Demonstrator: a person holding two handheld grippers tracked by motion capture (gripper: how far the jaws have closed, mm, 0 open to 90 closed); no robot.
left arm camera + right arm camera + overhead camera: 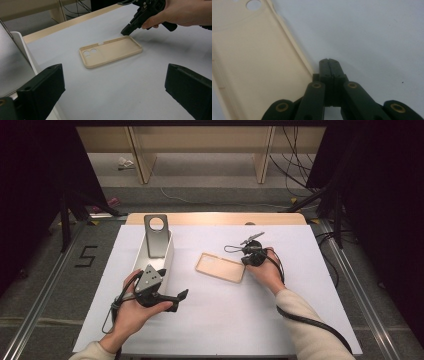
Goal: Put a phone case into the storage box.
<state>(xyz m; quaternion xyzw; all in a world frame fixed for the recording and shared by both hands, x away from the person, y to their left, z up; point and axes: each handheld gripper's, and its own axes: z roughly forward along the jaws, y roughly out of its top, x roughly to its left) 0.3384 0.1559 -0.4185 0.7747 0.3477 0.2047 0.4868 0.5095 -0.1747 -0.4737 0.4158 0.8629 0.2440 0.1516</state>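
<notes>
One beige phone case (249, 70) just beside closed right fingers (329, 65)

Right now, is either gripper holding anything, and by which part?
Nothing is held. The left gripper is wide open; the right gripper is shut on nothing beside the beige, soft-looking phone case.

One marking is legible: the numeral "5" (87, 256), in black on the grey floor (50, 270) left of the bench (210, 320).
</notes>
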